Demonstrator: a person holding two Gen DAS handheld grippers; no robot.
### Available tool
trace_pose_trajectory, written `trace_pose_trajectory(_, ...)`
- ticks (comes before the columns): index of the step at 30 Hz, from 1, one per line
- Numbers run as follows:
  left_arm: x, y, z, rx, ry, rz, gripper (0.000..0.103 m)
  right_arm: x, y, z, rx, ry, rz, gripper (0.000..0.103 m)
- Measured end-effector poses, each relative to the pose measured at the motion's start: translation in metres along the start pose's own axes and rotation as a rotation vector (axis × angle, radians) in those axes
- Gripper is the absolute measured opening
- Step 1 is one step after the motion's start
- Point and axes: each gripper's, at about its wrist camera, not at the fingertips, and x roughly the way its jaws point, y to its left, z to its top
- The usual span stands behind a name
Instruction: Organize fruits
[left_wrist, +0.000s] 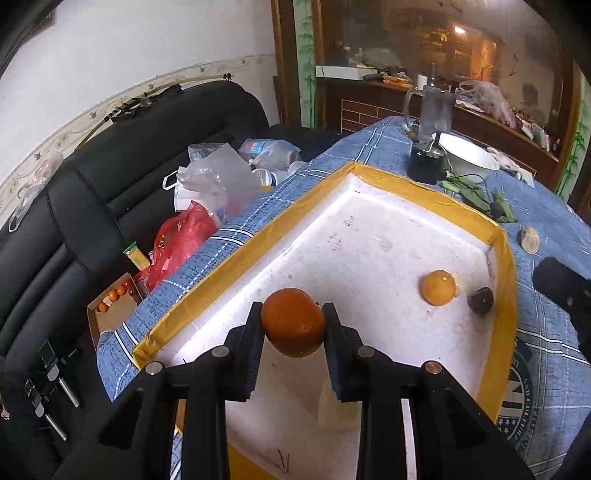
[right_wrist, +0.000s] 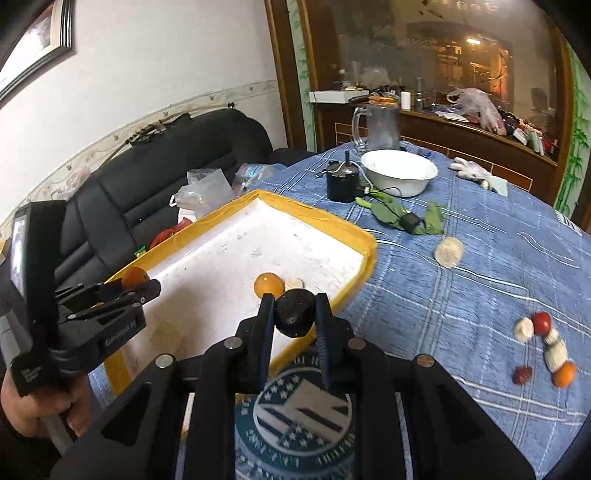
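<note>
An orange fruit is pinched between the jaws of the left gripper and is held over the near left part of a white foam tray edged with yellow tape, which is set on a surface covered by a blue checked cloth. A dark, rough-skinned fruit is pinched between the jaws of the right gripper and is held just over the tray's near right edge. A smaller yellow-orange fruit is seen lying inside the tray, near its right wall. A small cluster of red, orange and pale pieces is left on the cloth, well apart from the tray to the right. A white bowl is placed beyond the tray
</note>
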Motion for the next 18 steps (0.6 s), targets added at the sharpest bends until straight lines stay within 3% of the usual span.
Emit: trace_pose_trajectory(18,0.016,0.012,0.007,-0.002,0.042,0.016,0.03,0.08,-0.009,0.031,0.015,0.081,-0.005,0.023)
